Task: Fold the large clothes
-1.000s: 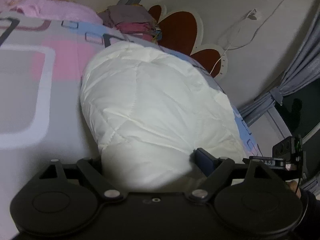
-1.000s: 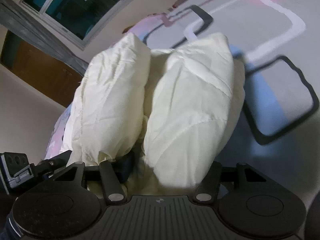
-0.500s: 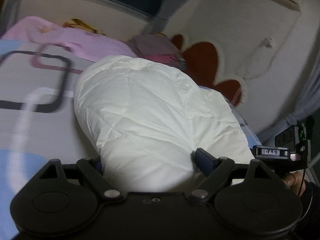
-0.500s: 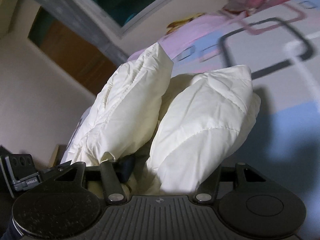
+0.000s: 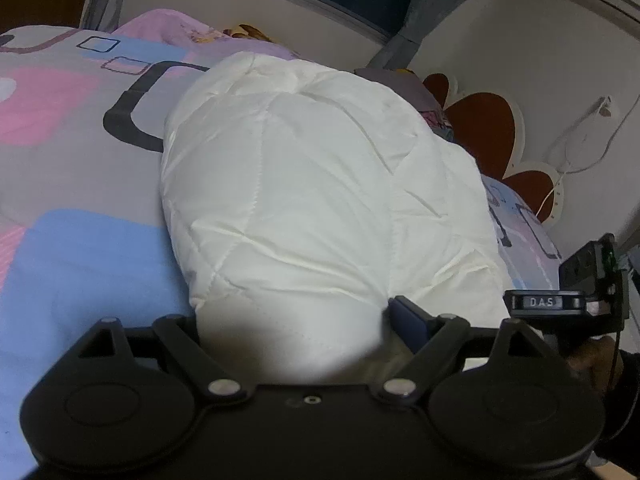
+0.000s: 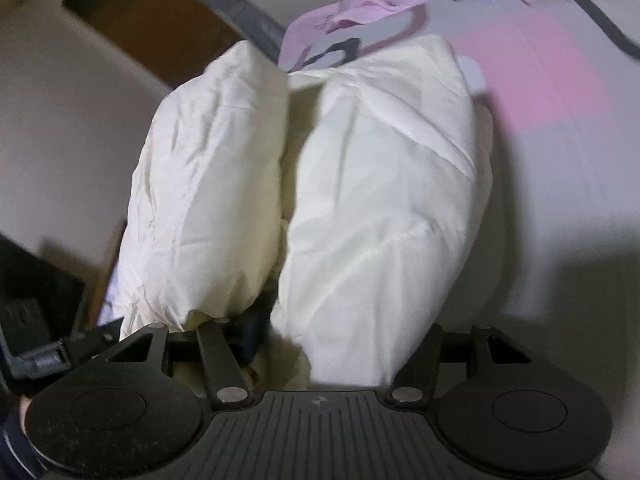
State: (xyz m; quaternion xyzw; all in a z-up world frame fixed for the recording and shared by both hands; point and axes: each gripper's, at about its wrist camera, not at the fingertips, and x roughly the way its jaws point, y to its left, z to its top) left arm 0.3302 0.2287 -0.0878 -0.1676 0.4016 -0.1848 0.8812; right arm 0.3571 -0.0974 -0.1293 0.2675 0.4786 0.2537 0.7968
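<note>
Left gripper (image 5: 294, 322) angled down and forward, jaws spread wide with a thick puffy bundle of the white quilted jacket (image 5: 320, 184) jammed between the fingers (image 5: 408, 320), clearly clamped. Right gripper (image 6: 340, 332) tilted down the same way, jaws roughly half open, pinched on another fat fold of it. Bit of the right hand (image 5: 592, 364) visible gripping its handle, dark sleeve at the wrist

Puffy white quilt (image 5: 320, 200) fills the space ahead of both tongs. Bed (image 5: 80, 240) open to its left; pink blanket (image 5: 176, 32) and clothes pile (image 5: 404, 84) block far edge.
</note>
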